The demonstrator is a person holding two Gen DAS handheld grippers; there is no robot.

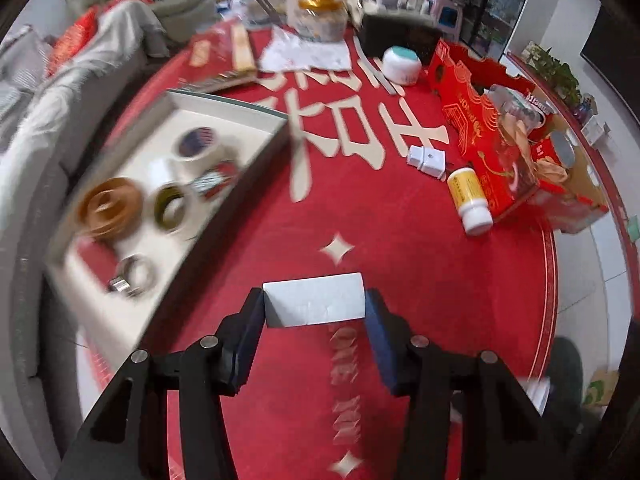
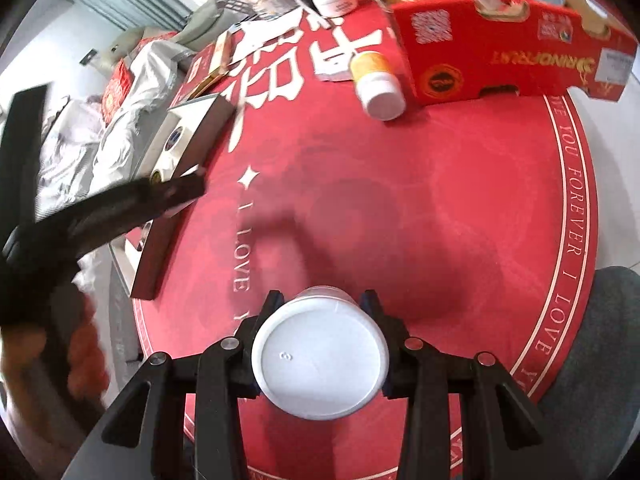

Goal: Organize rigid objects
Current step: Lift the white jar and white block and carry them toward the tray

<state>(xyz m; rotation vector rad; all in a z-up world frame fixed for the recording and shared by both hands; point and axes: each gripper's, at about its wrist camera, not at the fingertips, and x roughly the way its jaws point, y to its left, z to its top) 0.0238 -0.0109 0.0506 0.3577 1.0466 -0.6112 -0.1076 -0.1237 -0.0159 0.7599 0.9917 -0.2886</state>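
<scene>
Holding a small white box between both pads of the left gripper, jaws part closed and clamped on its 2 ends, box lifted over the red cloth. Gripping a white jar in the right gripper, fingers pressed on its 2 sides, lid turned toward the camera. Blurred in the right wrist view, the left gripper at the left edge, near the tray.

Below both, a round table with red cloth, cream characters and a line of English words along the rim. Behind, a sofa with a grey cover, and many blurred things at the far end of the table.

Lying at the left, 1 shallow tray with about 5 rolls of tape inside, count not sure because of blur. Resting at the right, 1 red carton, just beside it 1 yellow bottle on its side, and 1 white plug near. Farther back, 1 white and teal pot.
</scene>
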